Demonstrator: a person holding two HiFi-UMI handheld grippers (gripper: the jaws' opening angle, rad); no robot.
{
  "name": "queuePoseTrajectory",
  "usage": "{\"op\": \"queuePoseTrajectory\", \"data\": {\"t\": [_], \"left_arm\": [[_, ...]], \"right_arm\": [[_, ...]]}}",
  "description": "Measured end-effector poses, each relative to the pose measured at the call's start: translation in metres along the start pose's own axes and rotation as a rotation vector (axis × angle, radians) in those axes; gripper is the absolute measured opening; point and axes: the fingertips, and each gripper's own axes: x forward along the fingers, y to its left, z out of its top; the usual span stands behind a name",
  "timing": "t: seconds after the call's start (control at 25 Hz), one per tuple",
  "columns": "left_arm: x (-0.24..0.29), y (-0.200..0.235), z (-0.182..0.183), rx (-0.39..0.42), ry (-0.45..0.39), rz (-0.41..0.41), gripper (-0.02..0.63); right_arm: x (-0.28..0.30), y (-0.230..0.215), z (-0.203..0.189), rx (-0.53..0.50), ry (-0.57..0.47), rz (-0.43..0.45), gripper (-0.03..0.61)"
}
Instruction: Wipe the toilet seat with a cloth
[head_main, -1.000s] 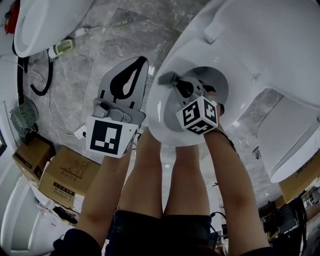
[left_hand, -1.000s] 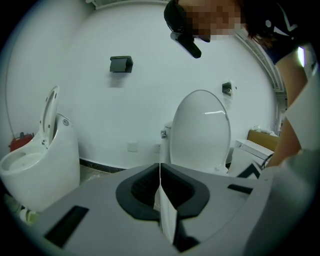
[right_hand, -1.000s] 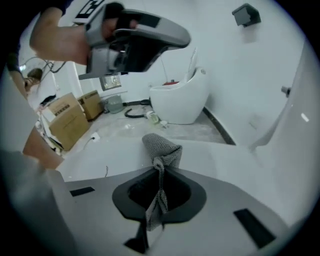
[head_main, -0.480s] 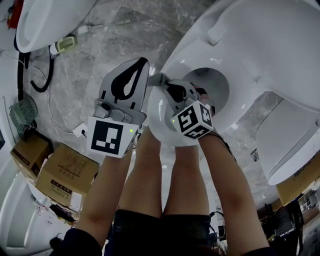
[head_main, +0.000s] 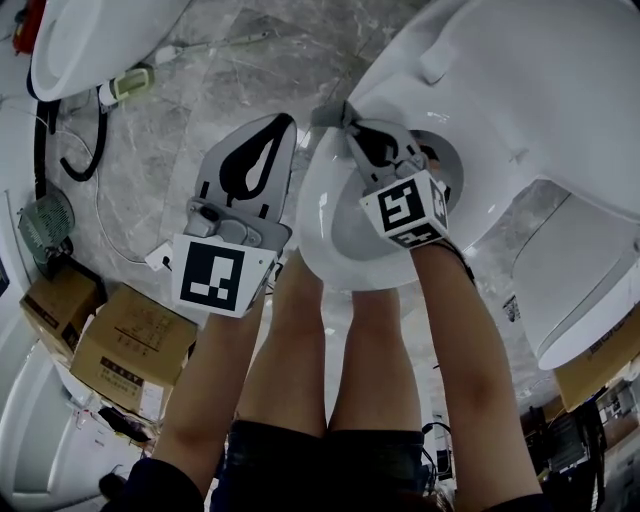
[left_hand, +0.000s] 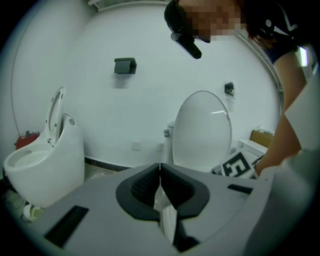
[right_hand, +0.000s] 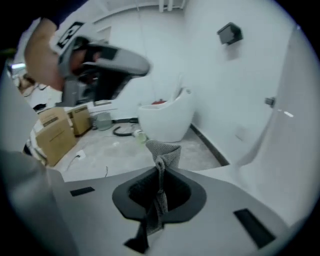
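Pinches the grey cloth (right_hand: 162, 150) in the right gripper (right_hand: 160, 167), with a fold just past its tips at the toilet seat (head_main: 325, 215) rim. Holds the left gripper (left_hand: 160, 167) closed, empty, alongside. Seems mid-wipe; hard to judge what remains.

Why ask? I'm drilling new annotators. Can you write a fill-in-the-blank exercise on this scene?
1. The grey knitted cloth is clamped in the right claw, whose jaws are ____.
2. The left claw holds ____.
3. The cloth sits at the edge of the white oval ____ seat.
Missing words: shut; nothing; toilet.
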Motion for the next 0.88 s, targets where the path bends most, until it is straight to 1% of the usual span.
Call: {"op": "queuePoseTrajectory", "data": {"t": [0.04,0.08,0.12,0.16,0.2,0.24,0.28,0.4,0.48,0.56,0.6,0.68,0.76,0.8,0.88], "left_arm": [[-0.001,0.0,-0.001,-0.001,-0.001,0.002,0.025],[-0.002,0.0,-0.001,-0.002,-0.002,0.003,0.025],[-0.004,0.001,-0.001,-0.002,-0.002,0.005,0.025],[-0.006,0.001,-0.001,-0.003,-0.003,0.008,0.025],[-0.007,0.002,-0.001,-0.004,-0.003,0.01,0.025],[-0.008,0.003,-0.001,-0.003,-0.005,0.013,0.025],[-0.009,0.004,0.0,-0.002,-0.007,0.014,0.025],[-0.009,0.003,0.002,-0.005,-0.014,0.013,0.025],[-0.009,0.001,0.004,-0.005,-0.016,0.011,0.025],[-0.009,0.0,0.007,-0.001,-0.016,0.009,0.025],[-0.009,-0.001,0.007,0.001,-0.018,0.007,0.025],[-0.009,-0.002,0.008,0.004,-0.021,0.004,0.025],[-0.01,-0.003,0.007,0.004,-0.021,0.002,0.025],[-0.011,-0.004,0.006,0.003,-0.02,0.002,0.025],[-0.013,-0.005,0.003,0.002,-0.019,0.003,0.025]], "right_arm": [[-0.002,-0.03,0.002,0.044,-0.01,-0.085,0.034],[-0.005,-0.054,0.004,0.082,-0.02,-0.151,0.034],[-0.008,-0.069,0.006,0.107,-0.028,-0.191,0.034],[-0.009,-0.072,0.007,0.116,-0.034,-0.199,0.034],[-0.007,-0.065,0.008,0.11,-0.036,-0.175,0.034],[-0.005,-0.047,0.009,0.088,-0.036,-0.122,0.034],[-0.002,-0.021,0.008,0.056,-0.034,-0.049,0.034],[-0.003,0.08,-0.002,-0.038,-0.016,0.212,0.034],[-0.016,0.151,-0.017,-0.084,0.019,0.379,0.034],[-0.037,0.211,-0.037,-0.125,0.059,0.519,0.034],[-0.049,0.233,-0.047,-0.143,0.077,0.572,0.034],[-0.067,0.259,-0.063,-0.173,0.103,0.634,0.034],[-0.072,0.259,-0.071,-0.199,0.106,0.634,0.034],[-0.068,0.249,-0.071,-0.202,0.1,0.606,0.034],[-0.052,0.211,-0.065,-0.161,0.083,0.499,0.034]]}}
